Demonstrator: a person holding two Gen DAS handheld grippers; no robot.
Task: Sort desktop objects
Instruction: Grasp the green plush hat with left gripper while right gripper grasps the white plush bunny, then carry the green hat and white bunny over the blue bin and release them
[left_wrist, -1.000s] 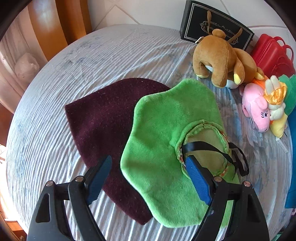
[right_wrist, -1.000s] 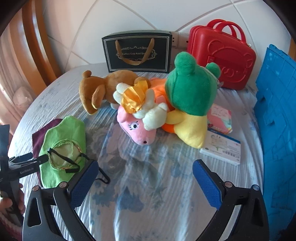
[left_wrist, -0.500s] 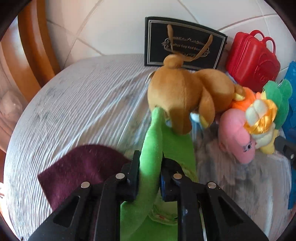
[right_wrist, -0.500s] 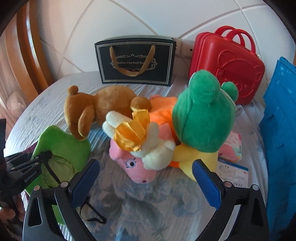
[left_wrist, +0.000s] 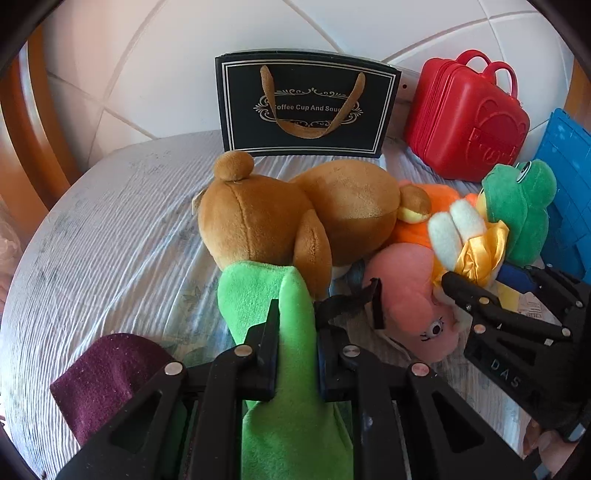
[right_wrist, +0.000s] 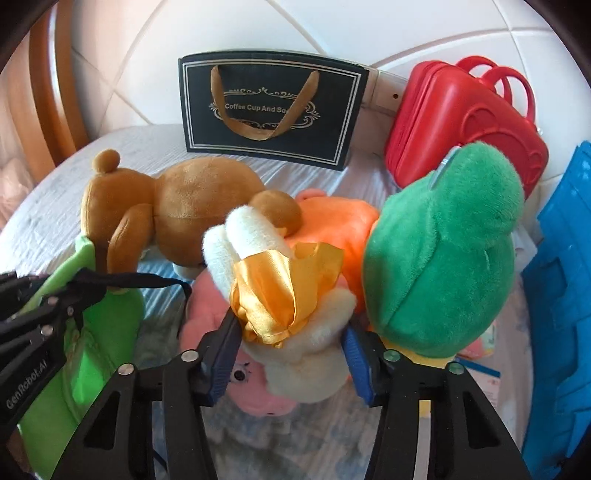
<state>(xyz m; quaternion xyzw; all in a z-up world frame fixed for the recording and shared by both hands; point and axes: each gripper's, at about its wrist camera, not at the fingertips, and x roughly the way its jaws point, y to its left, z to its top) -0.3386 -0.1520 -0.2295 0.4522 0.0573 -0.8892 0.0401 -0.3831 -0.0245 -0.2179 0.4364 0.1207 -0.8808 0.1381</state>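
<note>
My left gripper (left_wrist: 295, 317) is shut on a fold of the bright green plush cloth (left_wrist: 258, 291), lifted off the table, its black strap (left_wrist: 351, 299) dangling. That cloth (right_wrist: 107, 332) also shows at the left of the right wrist view. My right gripper (right_wrist: 291, 354) is closing, and its blue pads press both sides of a white plush toy (right_wrist: 306, 362) with a gold bow. This toy lies on a pink plush (right_wrist: 258, 402). Behind are a brown bear (right_wrist: 184, 203), an orange plush (right_wrist: 332, 221) and a green frog (right_wrist: 443, 258).
A maroon cloth (left_wrist: 107, 376) lies flat at the near left of the round cloth-covered table (left_wrist: 110, 229). A black gift bag (left_wrist: 306, 107) and a red case (left_wrist: 465, 125) stand against the tiled wall. A blue crate (right_wrist: 561, 277) is at the right edge.
My left gripper shut on the green cloth, lifted it and carried it toward the bear. My right gripper moved in over the plush pile and its jaws closed around the white toy.
</note>
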